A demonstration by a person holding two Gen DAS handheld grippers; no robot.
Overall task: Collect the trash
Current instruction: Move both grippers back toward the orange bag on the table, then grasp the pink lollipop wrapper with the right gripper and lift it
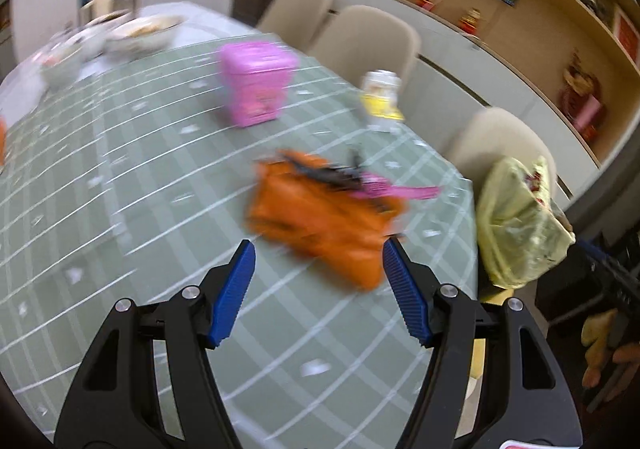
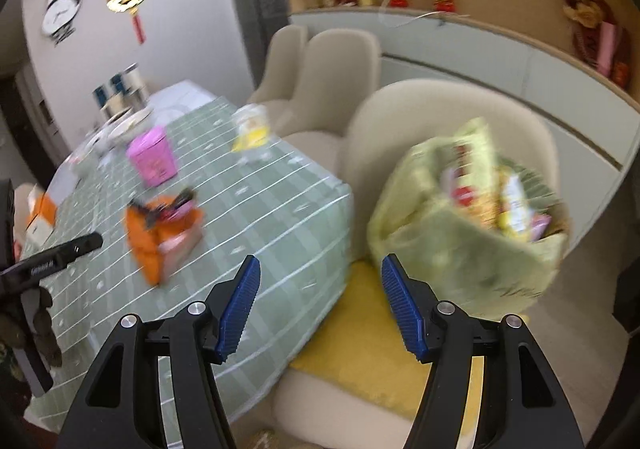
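An orange crumpled wrapper (image 1: 320,217) with a pink and black scrap (image 1: 380,187) on top lies on the green checked tablecloth (image 1: 120,189). My left gripper (image 1: 319,245) is open just short of it, and its blue pads do not press on it. A pale green trash bag (image 2: 468,217), stuffed with packets, sits on a beige chair (image 2: 440,109). My right gripper (image 2: 321,260) hangs open and empty over the table corner, left of the bag. The wrapper (image 2: 160,233) also shows in the right wrist view, with a black finger of the left gripper (image 2: 60,253) beside it.
A pink box (image 1: 256,83) and a yellow-labelled cup (image 1: 380,97) stand further back on the table, with bowls (image 1: 140,33) at the far end. An orange box (image 2: 40,213) sits at the left edge. A yellow cushion (image 2: 376,349) covers the chair seat. Shelves line the wall.
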